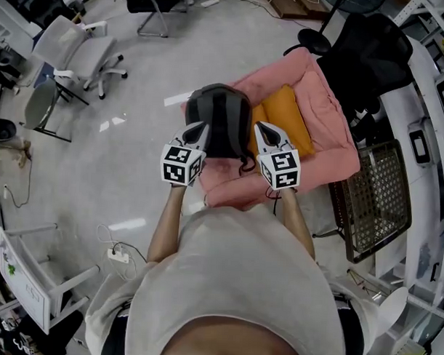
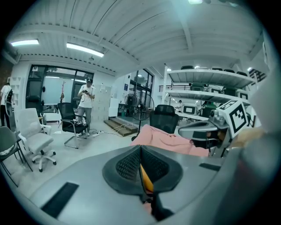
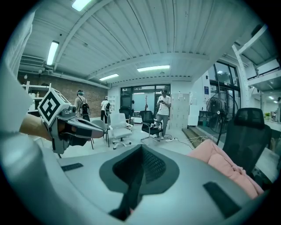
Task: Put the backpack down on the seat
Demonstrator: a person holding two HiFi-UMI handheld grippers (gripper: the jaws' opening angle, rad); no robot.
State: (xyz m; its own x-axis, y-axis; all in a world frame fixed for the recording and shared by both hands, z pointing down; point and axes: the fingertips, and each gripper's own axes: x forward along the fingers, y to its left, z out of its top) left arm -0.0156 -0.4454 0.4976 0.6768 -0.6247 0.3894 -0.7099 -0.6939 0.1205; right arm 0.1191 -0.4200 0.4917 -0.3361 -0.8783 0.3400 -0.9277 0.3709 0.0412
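Observation:
A dark grey and black backpack (image 1: 218, 118) hangs over the near left corner of a pink cushioned seat (image 1: 322, 118) that holds an orange cushion (image 1: 291, 114). My left gripper (image 1: 199, 130) is at the pack's left side and my right gripper (image 1: 262, 132) at its right side. Both are shut. In the left gripper view a black strap (image 2: 156, 210) comes out from between the closed jaws (image 2: 141, 163). A black strap (image 3: 130, 192) likewise runs down from the shut right gripper (image 3: 141, 163). The pack's body is hidden in both gripper views.
A black office chair (image 1: 372, 54) stands behind the seat and a wire basket (image 1: 374, 193) beside it on the right. White office chairs (image 1: 81, 55) are at the far left, a power strip (image 1: 119, 255) on the floor. A person (image 3: 163, 112) stands far off.

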